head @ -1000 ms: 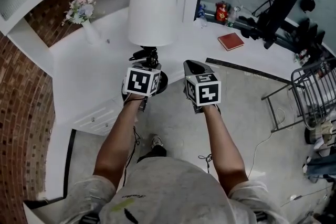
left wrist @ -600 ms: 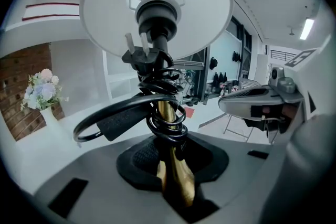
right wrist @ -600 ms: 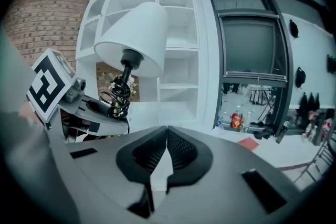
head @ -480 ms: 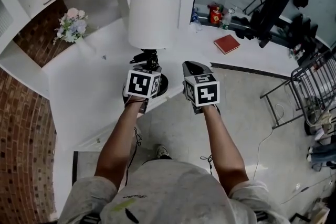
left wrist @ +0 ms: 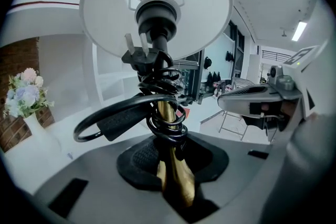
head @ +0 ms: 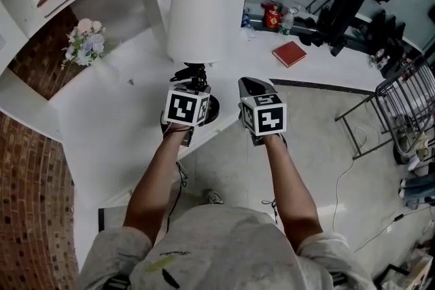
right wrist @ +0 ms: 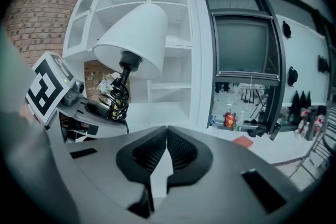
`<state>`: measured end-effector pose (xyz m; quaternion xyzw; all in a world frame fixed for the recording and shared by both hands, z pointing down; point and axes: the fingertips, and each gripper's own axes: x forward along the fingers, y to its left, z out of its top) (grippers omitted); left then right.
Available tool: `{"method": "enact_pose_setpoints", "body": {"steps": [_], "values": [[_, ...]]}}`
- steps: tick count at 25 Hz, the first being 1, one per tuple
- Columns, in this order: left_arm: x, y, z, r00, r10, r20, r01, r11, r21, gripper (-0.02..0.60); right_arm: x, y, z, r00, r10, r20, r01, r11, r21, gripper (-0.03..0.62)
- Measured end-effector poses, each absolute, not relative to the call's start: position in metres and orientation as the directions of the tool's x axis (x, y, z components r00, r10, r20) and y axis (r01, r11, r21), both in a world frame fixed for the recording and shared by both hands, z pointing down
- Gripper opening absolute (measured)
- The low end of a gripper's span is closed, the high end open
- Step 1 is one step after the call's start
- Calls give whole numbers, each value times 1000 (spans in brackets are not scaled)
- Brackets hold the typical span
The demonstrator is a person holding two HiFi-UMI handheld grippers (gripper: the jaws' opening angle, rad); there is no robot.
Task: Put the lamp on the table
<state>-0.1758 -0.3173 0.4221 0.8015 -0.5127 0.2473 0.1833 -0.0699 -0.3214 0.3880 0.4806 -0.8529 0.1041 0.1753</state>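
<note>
Lamp [head: 197, 18] stem pinched in left gripper [head: 193, 85], right gripper [head: 254, 86] pressed together, forearms outstretched

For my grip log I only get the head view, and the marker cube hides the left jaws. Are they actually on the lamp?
Observer: Yes. The left gripper view shows the left gripper clamped on the lamp, low on its brass stem.
Operator: And the right one, is it carrying anything?
Observer: No. In the right gripper view the right gripper has its pads together with nothing between them.
</note>
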Motion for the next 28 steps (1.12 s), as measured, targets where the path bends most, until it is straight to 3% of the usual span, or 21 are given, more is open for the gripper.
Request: {"method": "enact_pose_setpoints", "body": {"steps": [28], "values": [[-124, -373, 444, 467, -665, 583, -840, -539, 58, 104, -22, -363, 396, -369, -849, 378, -916, 401, 7, 6]]}}
